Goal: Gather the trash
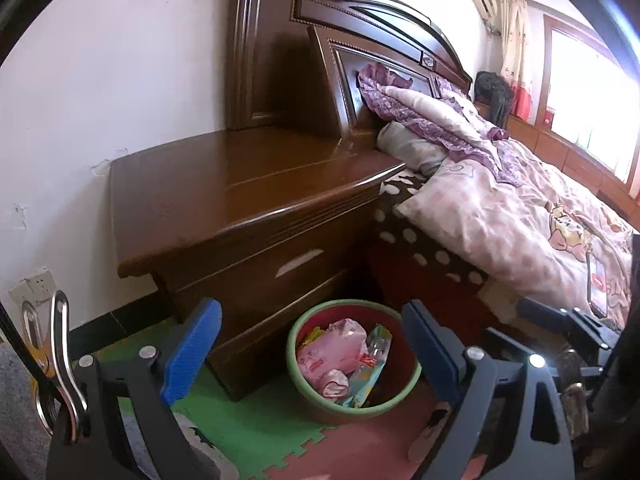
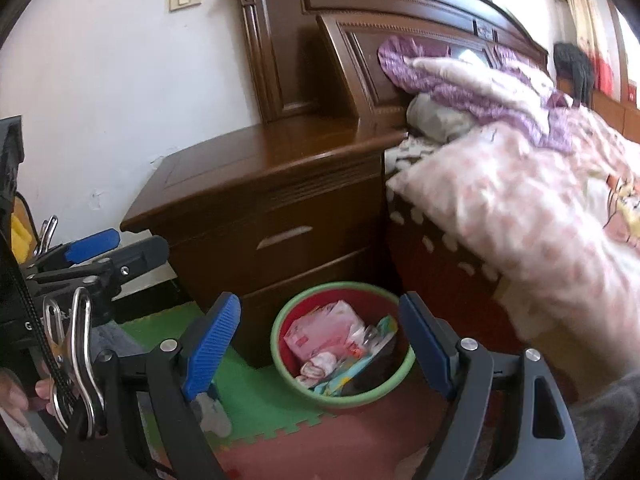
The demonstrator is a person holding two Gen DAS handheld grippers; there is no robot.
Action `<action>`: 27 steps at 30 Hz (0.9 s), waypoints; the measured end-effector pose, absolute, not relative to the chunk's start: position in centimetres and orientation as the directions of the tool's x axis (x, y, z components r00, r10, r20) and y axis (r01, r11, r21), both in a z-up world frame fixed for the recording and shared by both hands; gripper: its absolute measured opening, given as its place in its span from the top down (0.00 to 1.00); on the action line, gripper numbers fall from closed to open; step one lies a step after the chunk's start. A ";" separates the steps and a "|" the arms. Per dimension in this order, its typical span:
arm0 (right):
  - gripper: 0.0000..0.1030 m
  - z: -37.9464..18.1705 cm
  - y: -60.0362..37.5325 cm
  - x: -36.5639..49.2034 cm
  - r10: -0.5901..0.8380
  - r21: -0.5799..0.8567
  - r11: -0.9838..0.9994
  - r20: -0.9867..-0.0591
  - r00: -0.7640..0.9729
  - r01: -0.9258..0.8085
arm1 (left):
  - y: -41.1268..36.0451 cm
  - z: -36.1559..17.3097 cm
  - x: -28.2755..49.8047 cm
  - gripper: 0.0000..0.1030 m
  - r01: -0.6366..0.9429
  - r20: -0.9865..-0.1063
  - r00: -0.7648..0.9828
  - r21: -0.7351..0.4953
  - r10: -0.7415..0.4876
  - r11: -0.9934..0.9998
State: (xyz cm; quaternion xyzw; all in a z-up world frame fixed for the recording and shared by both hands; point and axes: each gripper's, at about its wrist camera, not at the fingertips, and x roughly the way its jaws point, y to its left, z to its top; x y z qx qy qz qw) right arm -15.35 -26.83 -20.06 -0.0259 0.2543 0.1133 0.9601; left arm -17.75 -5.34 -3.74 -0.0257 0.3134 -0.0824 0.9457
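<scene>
Jaws spread and empty, the left gripper (image 1: 310,346) frames the trash bin (image 1: 304,384) at the nightstand (image 1: 240,200) foot, wrappers (image 1: 340,350) already inside, while the right gripper (image 2: 320,344), equally agape, holds nothing, likely done dropping.

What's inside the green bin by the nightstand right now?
The bin holds a pink plastic pack, a crumpled tissue and a blue-green wrapper. Whatever lies beneath them, and the bin's bottom, is covered.
</scene>
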 end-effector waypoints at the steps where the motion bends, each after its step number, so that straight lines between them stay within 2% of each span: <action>1: 0.19 -20.2 -26.8 -15.2 0.206 0.010 0.973 -0.500 0.842 -0.232 | -5.4 -3.9 -17.6 0.09 0.143 -0.595 0.785 -0.099 -0.174 0.985; 11: 0.19 -20.9 -26.6 -14.7 0.220 0.028 0.970 -0.509 0.832 -0.240 | -6.1 -5.0 -17.2 0.09 0.152 -0.624 0.761 -0.093 -0.177 0.984; 20: 0.19 -20.6 -26.4 -15.3 0.150 -0.029 0.982 -0.488 0.860 -0.188 | -6.1 -5.0 -17.0 0.08 0.153 -0.622 0.761 -0.098 -0.181 0.983; 27: 0.19 -20.5 -26.9 -15.3 0.154 -0.014 0.983 -0.486 0.861 -0.183 | -5.4 -4.6 -17.1 0.08 0.133 -0.609 0.771 -0.132 -0.186 0.982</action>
